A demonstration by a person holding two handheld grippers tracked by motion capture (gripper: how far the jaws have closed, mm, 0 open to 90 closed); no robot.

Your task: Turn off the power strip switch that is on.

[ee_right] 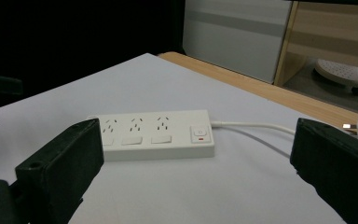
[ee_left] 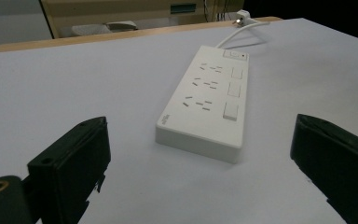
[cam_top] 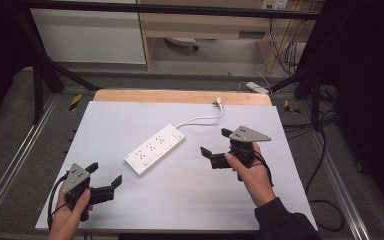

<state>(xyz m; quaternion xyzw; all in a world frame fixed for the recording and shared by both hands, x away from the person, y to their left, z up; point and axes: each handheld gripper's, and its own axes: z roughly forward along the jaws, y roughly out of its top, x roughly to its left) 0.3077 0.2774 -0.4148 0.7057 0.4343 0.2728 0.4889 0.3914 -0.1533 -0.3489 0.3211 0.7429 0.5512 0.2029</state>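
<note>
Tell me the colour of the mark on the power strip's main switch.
Red, a small mark on the switch at the cable end of the white rectangular plastic power strip; clearest in the right gripper view.

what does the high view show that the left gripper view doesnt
High view alone: both hands with the left gripper and right gripper, jaws open and empty, either side of the power strip, plus the floor and metal frame around the table. Left gripper view alone: the socket slots and switches up close, between its own black jaws. Both: the white strip lying flat on the white tabletop, with its cable running to the plug near the far edge.
</note>
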